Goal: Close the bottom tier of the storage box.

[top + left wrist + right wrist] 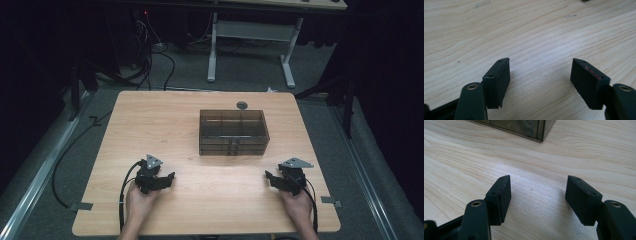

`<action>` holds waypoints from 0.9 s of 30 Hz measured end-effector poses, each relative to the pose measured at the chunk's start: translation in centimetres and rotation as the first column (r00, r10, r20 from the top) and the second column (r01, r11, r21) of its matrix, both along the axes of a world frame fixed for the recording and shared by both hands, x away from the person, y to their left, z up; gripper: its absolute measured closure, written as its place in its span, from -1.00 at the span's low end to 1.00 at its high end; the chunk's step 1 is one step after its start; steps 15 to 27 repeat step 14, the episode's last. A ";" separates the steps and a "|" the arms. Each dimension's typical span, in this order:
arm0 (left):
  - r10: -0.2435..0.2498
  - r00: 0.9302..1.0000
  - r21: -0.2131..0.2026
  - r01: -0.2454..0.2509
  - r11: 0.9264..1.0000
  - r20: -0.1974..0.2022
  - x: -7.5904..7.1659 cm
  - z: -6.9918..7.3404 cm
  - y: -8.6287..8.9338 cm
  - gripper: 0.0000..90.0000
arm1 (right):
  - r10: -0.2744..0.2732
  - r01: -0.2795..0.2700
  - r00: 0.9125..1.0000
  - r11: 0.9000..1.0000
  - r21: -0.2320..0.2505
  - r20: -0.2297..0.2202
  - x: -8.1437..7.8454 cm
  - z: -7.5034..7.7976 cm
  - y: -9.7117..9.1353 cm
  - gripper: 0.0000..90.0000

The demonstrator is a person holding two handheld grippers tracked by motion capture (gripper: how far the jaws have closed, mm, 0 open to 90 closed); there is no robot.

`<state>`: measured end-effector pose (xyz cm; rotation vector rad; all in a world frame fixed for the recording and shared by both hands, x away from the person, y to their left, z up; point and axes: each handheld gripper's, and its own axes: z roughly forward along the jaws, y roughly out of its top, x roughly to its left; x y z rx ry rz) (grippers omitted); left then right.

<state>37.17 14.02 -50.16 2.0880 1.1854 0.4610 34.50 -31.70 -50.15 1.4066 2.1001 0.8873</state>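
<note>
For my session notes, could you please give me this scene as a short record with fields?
surface: light wooden table
main object: dark see-through box with inner compartments, near the table's middle, toward its far side
small item: round dark disc behind the box
left gripper: on the near left of the table, jaws open, nothing between them
right gripper: on the near right of the table, jaws open, nothing between them
contact with box: none

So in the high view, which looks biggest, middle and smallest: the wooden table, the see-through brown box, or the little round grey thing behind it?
1. Wooden table: biggest by far; everything else sits on it.
2. See-through brown box: middle.
3. Little round grey thing: smallest, just behind the box.
</note>
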 end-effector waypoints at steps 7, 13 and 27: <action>0.013 0.999 -0.016 -0.012 1.000 0.050 -0.4 -0.6 -0.3 -0.33 | -0.002 0.002 1.000 1.000 0.001 0.001 0.0 0.0 0.0 -0.16; 0.016 0.999 -0.017 -0.015 1.000 0.049 -0.5 -0.6 -0.3 -0.33 | -0.006 0.006 1.000 1.000 0.002 0.001 0.0 0.0 0.1 -0.16; 0.015 0.999 -0.018 -0.014 1.000 0.048 -0.5 -0.6 -0.3 -0.34 | -0.006 0.006 1.000 1.000 0.001 0.002 0.0 0.0 0.1 -0.16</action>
